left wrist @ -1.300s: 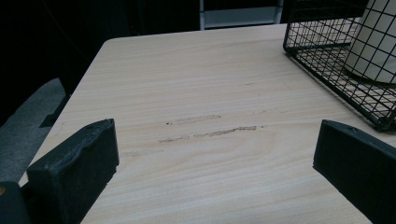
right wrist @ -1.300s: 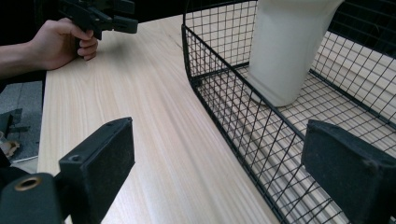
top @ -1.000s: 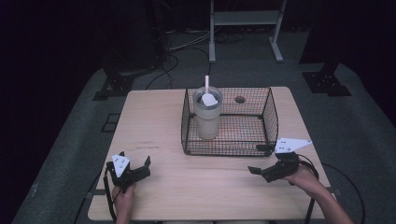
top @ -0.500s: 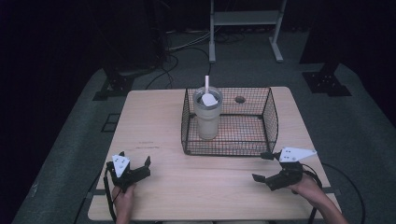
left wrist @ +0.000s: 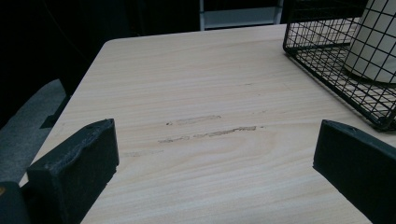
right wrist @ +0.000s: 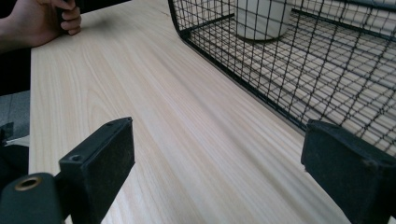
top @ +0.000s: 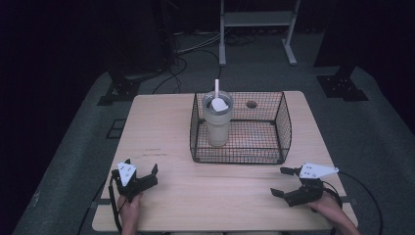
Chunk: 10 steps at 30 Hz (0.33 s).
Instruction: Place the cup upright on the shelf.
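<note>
A black wire basket [top: 284, 128] stands on the far middle of the light wooden table [top: 166, 127]. Inside it, at its left end, a pale tumbler [top: 217, 123] with a lid and a white straw stands upright. My left gripper [top: 142, 169] rests near the front left edge, open, with nothing between its jaws. At the front right my right gripper [top: 281, 181] is open too, empty, just in front of the basket's front right corner. The left gripper view has the basket [left wrist: 327, 56] and tumbler [left wrist: 376, 42] at the upper right. The right gripper view looks along the basket [right wrist: 289, 70] towards the tumbler [right wrist: 261, 18].
A person's hand [right wrist: 42, 21] holding the other gripper lies far off in the right gripper view. Scuff marks [left wrist: 210, 128] run across the wood ahead of the left gripper. A small round hole [top: 251, 104] is in the tabletop behind the basket. A metal stand [top: 257, 22] and cables lie on the dark floor beyond.
My right gripper has drawn back from the basket's front right corner towards the table's front edge and sunk lower. The left gripper, basket and tumbler have stayed put.
</note>
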Available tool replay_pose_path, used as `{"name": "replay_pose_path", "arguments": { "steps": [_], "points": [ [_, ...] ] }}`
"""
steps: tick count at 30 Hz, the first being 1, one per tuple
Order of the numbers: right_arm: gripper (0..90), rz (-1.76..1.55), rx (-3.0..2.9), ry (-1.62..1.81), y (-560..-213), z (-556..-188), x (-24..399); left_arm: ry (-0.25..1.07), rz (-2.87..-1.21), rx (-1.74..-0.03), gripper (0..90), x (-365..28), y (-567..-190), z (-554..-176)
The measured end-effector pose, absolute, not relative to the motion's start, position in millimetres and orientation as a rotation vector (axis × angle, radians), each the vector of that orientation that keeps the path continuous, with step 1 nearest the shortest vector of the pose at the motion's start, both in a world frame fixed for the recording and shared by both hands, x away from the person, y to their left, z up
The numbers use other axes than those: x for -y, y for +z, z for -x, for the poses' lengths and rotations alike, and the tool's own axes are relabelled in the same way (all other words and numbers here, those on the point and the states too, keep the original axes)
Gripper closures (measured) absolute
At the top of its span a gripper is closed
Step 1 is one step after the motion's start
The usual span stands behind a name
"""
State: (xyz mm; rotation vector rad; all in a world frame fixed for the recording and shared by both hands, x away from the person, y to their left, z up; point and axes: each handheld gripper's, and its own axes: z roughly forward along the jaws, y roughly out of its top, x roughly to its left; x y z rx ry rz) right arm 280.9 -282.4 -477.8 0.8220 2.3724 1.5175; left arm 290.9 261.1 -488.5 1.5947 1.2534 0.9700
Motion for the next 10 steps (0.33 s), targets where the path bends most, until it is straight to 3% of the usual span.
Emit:
{"name": "replay_pose_path", "arguments": {
  "steps": [10],
  "points": [
    [8.8, -0.852, -2.358, 1.503, -491, -272, 285, 0.973, -1.594, -1.255, 0.0, -262, -488, -291]
  ]
}}
